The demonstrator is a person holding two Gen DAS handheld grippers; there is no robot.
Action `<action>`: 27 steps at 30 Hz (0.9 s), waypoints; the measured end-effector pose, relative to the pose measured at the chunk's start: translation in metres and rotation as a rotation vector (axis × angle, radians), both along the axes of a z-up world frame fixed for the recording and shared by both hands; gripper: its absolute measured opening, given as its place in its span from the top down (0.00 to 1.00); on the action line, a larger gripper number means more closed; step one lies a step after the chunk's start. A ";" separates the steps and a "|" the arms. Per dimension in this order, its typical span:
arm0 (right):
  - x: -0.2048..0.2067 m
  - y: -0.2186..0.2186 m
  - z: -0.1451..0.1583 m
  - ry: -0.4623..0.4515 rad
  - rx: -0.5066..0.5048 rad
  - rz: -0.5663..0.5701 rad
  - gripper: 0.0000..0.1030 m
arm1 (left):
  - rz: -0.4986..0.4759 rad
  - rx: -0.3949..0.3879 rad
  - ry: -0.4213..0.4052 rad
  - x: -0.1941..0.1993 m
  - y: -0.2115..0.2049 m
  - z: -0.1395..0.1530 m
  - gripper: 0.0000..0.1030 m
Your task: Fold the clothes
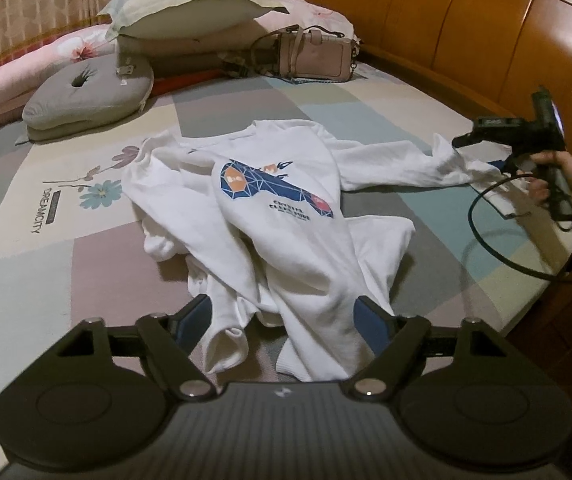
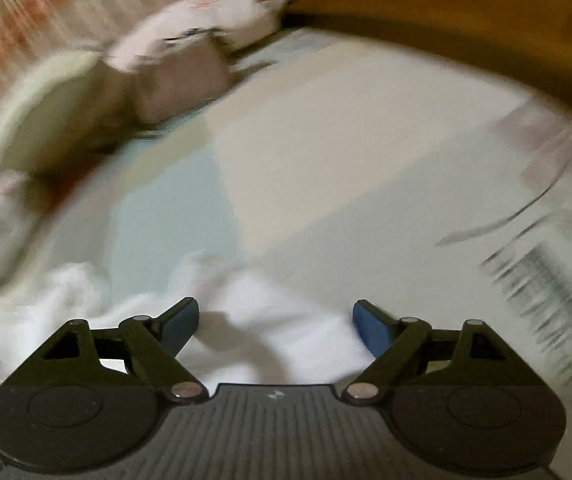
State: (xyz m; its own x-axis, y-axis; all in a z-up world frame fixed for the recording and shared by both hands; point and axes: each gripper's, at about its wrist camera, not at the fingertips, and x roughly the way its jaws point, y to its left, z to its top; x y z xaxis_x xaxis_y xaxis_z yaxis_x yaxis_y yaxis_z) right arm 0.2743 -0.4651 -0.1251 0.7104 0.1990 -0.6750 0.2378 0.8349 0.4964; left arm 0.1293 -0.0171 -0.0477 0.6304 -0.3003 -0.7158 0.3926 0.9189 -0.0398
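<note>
White shirt (image 1: 286, 208) is lying crumpled on the bed (image 1: 86, 248), printed front up, blue and orange graphic showing mid-chest. One sleeve is stretching out toward the right edge of the bed; the other is bunching under the body on the left. Left gripper (image 1: 284, 320) is sitting low over the near end of the shirt, jaws standing wide apart, blue pads on either side of a fold of white cloth and not pressing on it. Right gripper (image 2: 276, 322) is appearing in the left wrist view at the far right, held in a hand (image 1: 562, 184), just beyond the tip of the outstretched sleeve; a black cable is looping below it. Right wrist view is heavily blurred: jaws are standing wide apart, nothing clamped, white cloth lying beneath and between the pads. Beyond the shirt, a grey cushion (image 1: 90, 96), pillow (image 1: 190, 4) and pink bag (image 1: 314, 54) are resting near the wooden headboard (image 1: 486, 32).
</note>
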 end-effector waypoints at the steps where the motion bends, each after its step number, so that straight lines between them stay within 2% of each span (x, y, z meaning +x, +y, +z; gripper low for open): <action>1: -0.005 0.004 0.001 -0.006 0.035 0.029 0.10 | -0.003 0.002 0.001 0.001 -0.002 0.000 0.22; 5: -0.023 0.031 0.006 -0.028 0.138 0.137 0.10 | -0.024 0.007 0.003 0.004 -0.010 -0.001 0.22; 10: -0.042 0.074 0.005 -0.034 0.161 0.220 0.08 | -0.046 0.011 0.000 0.000 -0.017 -0.001 0.22; 15: -0.059 0.113 0.011 -0.076 0.111 0.257 0.08 | -0.032 0.021 0.001 -0.003 -0.016 -0.001 0.22; 18: -0.065 0.133 0.002 -0.045 0.127 0.311 0.08 | -0.024 0.015 -0.001 -0.003 -0.015 -0.001 0.22; 22: -0.086 0.151 -0.003 -0.011 0.094 0.360 0.08 | -0.036 0.015 -0.001 -0.005 -0.017 -0.002 0.22; 27: -0.115 0.149 0.002 0.019 0.134 0.411 0.08 | -0.049 0.010 0.003 -0.005 -0.021 -0.004 0.22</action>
